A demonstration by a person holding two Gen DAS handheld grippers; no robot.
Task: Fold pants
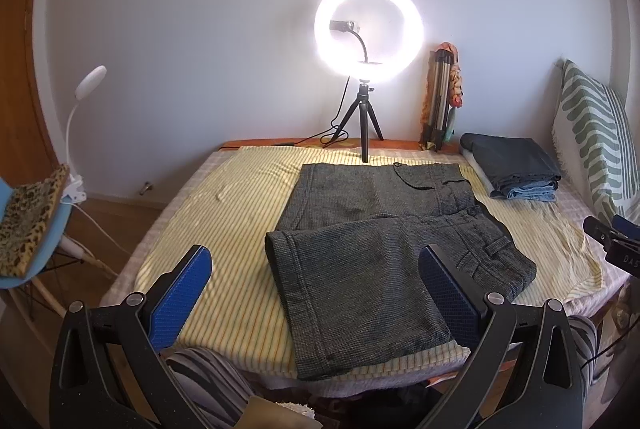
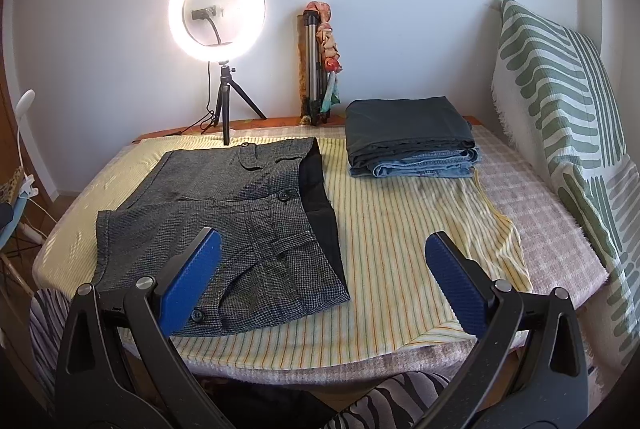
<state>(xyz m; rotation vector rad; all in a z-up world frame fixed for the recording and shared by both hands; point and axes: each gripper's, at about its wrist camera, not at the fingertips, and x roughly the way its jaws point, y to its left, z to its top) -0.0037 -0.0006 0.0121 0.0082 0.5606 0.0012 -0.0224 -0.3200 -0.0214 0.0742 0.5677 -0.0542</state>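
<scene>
Left wrist view: on table's near half, grey pants (image 1: 360,269) lie spread, legs toward left edge; my left gripper (image 1: 320,293) hangs released, nothing held.
Right wrist view: my right gripper (image 2: 324,277) gapes wide, empty; pants (image 2: 240,213) at its left.
Handling: soft, thickish weave, prob. non-slip; pinch hem/waistband corners.
Containers: none; folded stack (image 2: 412,141) at far right corner.

The pants (image 1: 372,269) were coarse matt grey weave; the cloth (image 1: 224,213) beneath was ribbed, striped fabric.
</scene>
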